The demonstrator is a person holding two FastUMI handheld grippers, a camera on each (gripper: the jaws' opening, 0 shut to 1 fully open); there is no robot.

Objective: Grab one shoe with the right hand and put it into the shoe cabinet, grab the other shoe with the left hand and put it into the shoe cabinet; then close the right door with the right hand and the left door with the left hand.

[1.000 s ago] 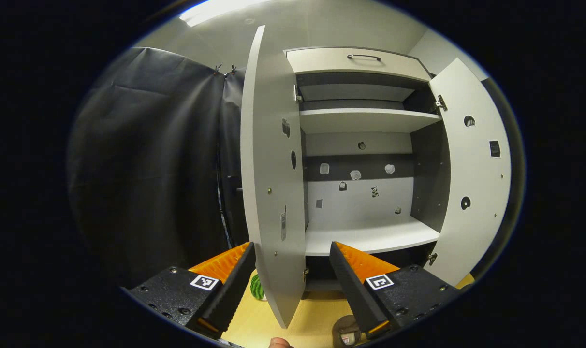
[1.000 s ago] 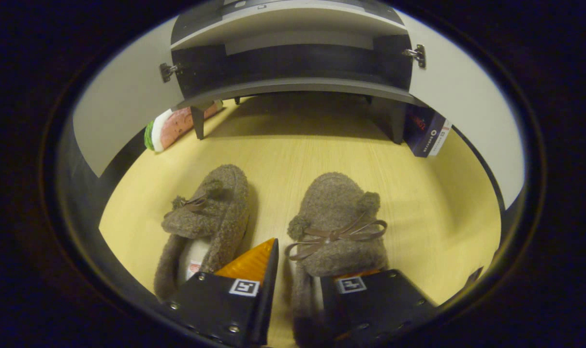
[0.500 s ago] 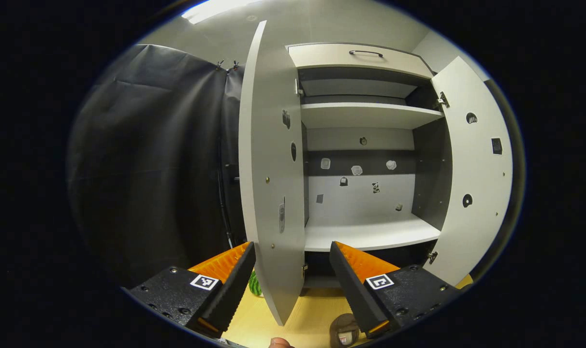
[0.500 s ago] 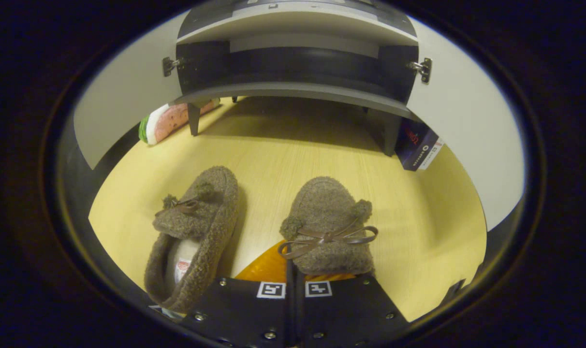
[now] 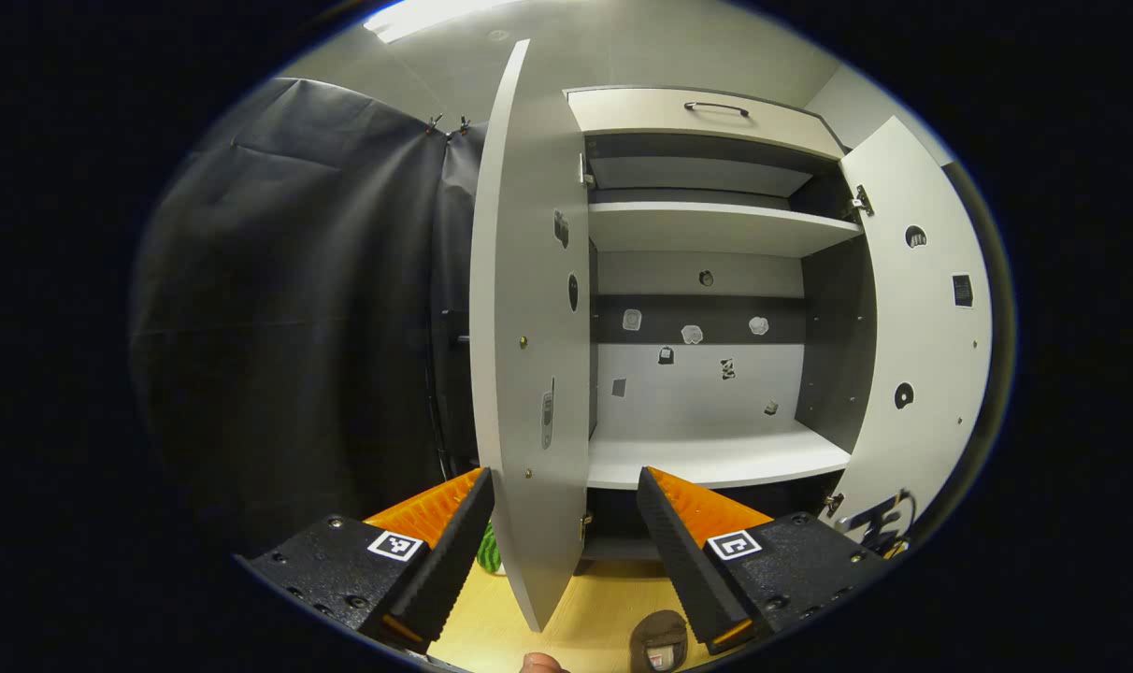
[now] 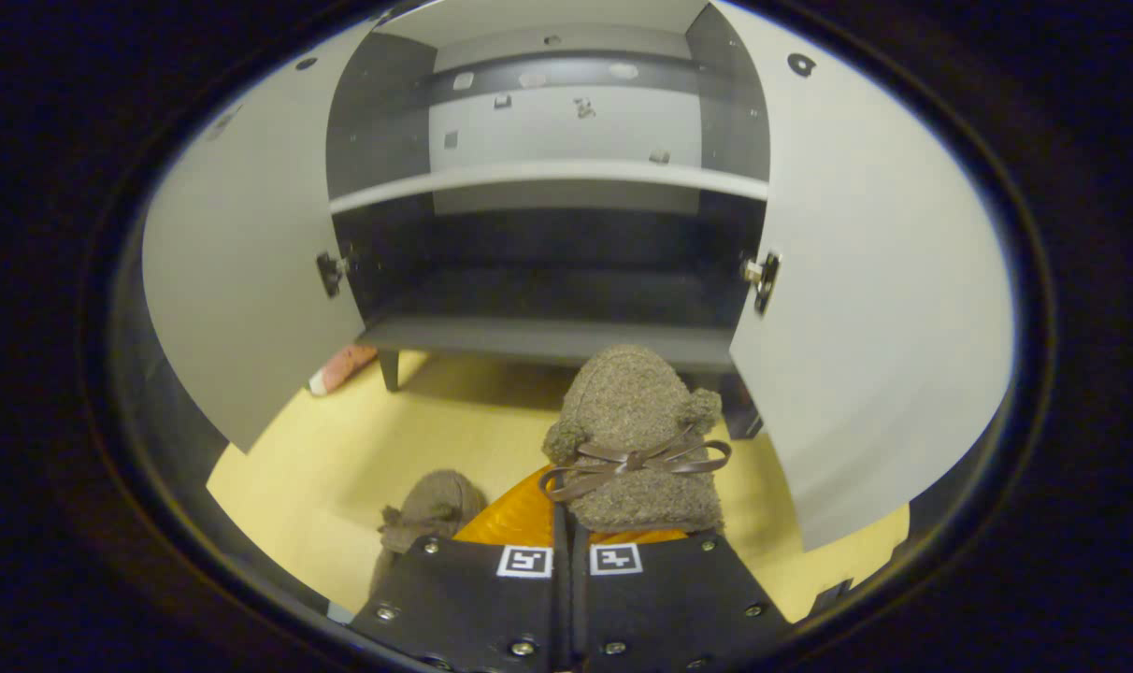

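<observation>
The left gripper [image 5: 566, 523] is hanging spread and empty before the cabinet [image 5: 716, 234], straddling the left door [image 5: 529, 327] edge. The other shoe [image 6: 426, 509] is lying on the floor [image 6: 342, 467] (partly hidden). The right gripper [image 6: 566, 551] is pinching a shoe [image 6: 637, 439], lifted facing the bottom shelf [image 6: 548, 336], right door [image 6: 866, 308] standing open.

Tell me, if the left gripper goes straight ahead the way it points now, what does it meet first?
Most likely the edge of the open left door, which stands between the open jaws of the left gripper. Beyond it lies the cabinet's white shelf. How far ahead the door is remains unclear.
</observation>
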